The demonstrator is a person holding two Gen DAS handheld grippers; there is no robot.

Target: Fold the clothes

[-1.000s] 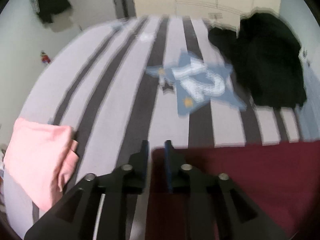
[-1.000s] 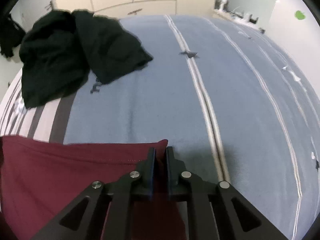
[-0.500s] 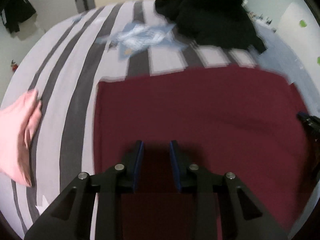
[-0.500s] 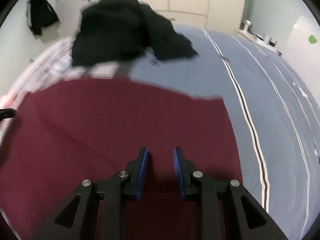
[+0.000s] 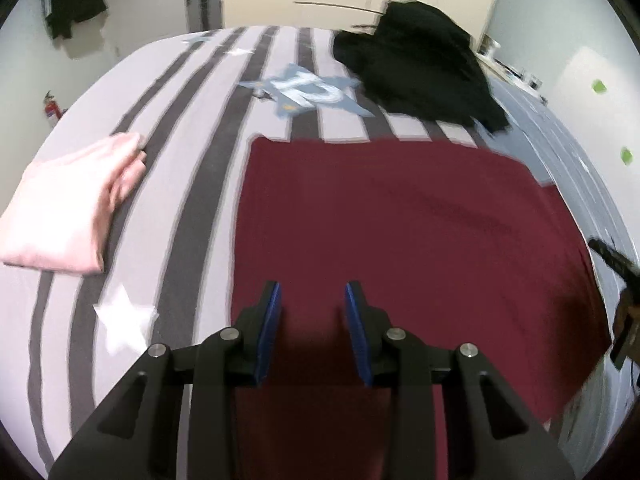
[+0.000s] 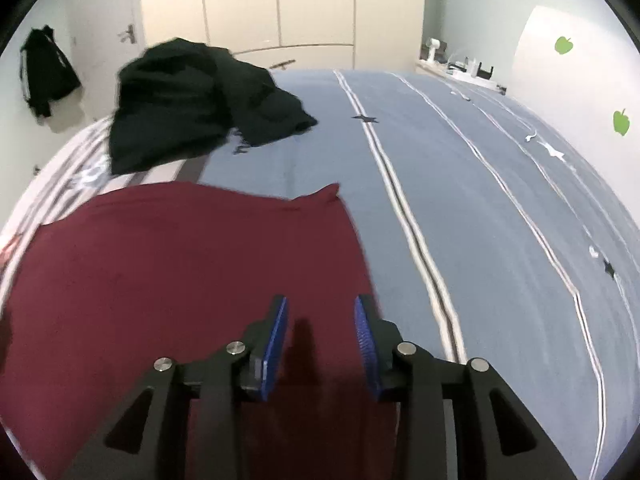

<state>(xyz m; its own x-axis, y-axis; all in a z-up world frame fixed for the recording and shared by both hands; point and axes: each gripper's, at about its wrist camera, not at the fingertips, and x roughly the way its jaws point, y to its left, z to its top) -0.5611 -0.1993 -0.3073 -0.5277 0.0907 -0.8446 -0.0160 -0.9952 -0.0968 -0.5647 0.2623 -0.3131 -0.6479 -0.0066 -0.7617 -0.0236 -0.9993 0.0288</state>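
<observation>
A dark red garment (image 5: 400, 232) lies spread flat on the bed; it also shows in the right wrist view (image 6: 180, 272). My left gripper (image 5: 313, 300) is open and empty above its near left part. My right gripper (image 6: 321, 316) is open and empty above its near right edge. A tip of the right gripper shows at the right edge of the left wrist view (image 5: 612, 260).
A folded pink garment (image 5: 72, 208) lies on the striped bedcover (image 5: 192, 128) at the left. A heap of black clothes (image 5: 420, 68) lies at the far side, also in the right wrist view (image 6: 192, 104). Cupboards (image 6: 280, 4) stand behind the bed.
Both grippers were shut on the red garment's far corners one second ago. They have let go, opened and pulled back towards me, and the garment now lies flat.
</observation>
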